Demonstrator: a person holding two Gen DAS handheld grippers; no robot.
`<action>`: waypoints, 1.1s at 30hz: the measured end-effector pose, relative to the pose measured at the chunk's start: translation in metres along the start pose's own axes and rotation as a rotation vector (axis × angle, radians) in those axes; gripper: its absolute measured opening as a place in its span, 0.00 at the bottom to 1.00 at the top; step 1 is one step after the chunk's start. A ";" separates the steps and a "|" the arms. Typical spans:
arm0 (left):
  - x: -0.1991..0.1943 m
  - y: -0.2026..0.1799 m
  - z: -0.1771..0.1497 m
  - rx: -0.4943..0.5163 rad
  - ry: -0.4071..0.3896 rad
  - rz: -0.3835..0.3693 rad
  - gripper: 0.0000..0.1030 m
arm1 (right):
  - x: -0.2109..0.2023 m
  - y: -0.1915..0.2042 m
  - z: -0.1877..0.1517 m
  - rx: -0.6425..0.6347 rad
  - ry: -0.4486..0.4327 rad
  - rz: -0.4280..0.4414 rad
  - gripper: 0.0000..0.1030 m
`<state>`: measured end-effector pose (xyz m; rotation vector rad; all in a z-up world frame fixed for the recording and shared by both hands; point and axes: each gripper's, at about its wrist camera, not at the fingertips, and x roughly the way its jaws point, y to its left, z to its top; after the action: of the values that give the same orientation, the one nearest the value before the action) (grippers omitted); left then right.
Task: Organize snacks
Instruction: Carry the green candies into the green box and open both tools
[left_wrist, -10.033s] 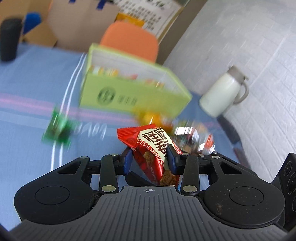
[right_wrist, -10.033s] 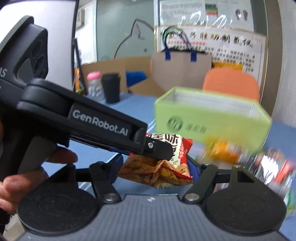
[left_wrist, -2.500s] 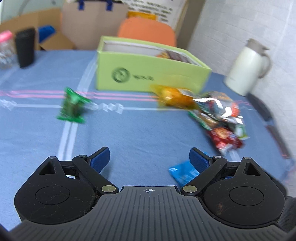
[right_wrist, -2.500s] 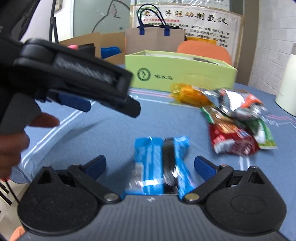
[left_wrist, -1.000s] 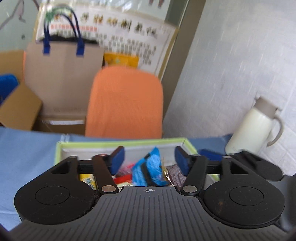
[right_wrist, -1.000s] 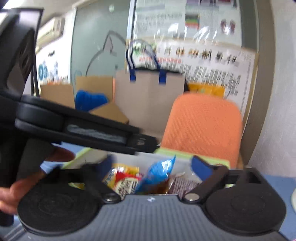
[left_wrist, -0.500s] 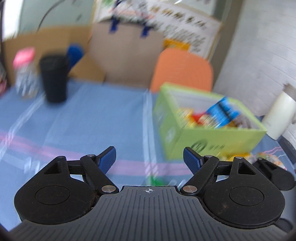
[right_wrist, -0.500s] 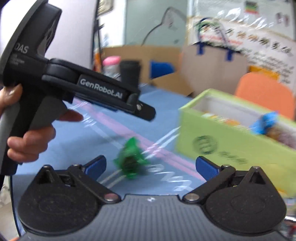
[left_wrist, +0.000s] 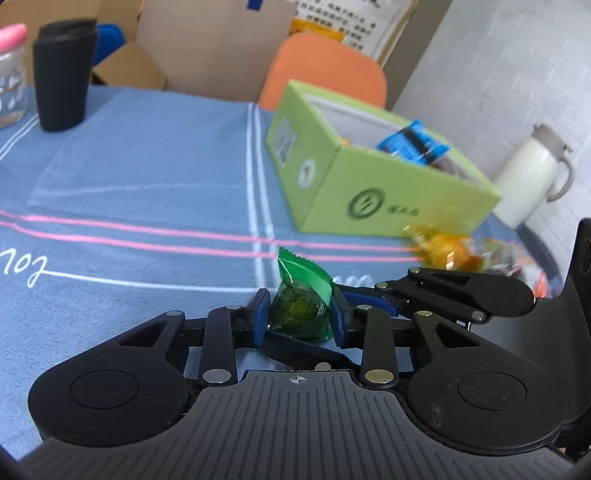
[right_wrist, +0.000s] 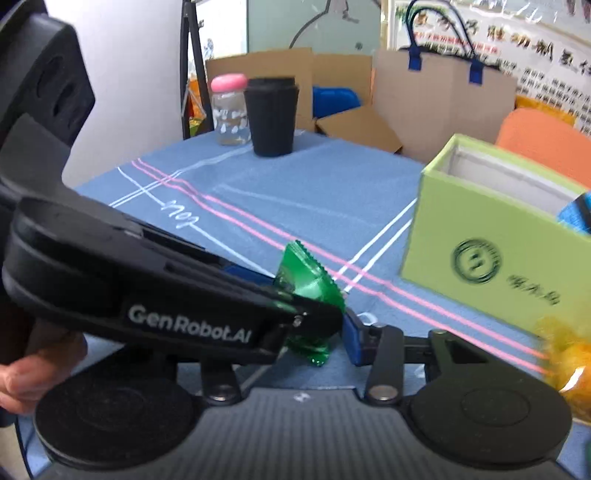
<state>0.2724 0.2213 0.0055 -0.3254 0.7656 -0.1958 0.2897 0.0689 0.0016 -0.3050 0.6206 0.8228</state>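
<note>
Green candy packet (left_wrist: 301, 306) low over blue-clothed bench (left_wrist: 147, 177), near green box (left_wrist: 369, 184). Left gripper (left_wrist: 300, 314) fingers just closed, clamped on packet's bulge. Right gripper (right_wrist: 317, 332) fingers just closed on same packet; near one hidden. Light, crinkly, slippery film; grip filled middle, not fins.

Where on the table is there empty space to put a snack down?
Bare cloth stretches between the black cup and the green box, down past the pink stripes. It is crowded beside the box near the white jug, where snack packets pile up.
</note>
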 end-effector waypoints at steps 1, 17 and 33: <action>-0.005 -0.004 0.003 -0.004 -0.017 -0.014 0.11 | -0.010 -0.003 0.005 -0.012 -0.025 -0.019 0.45; 0.079 -0.090 0.142 0.108 -0.097 0.032 0.17 | 0.013 -0.139 0.084 0.013 -0.058 -0.183 0.49; 0.034 -0.104 0.117 0.143 -0.264 0.274 0.60 | -0.097 -0.143 0.041 0.047 -0.200 -0.392 0.91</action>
<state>0.3729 0.1400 0.0999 -0.1051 0.5239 0.0511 0.3637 -0.0618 0.0966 -0.2861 0.3750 0.4540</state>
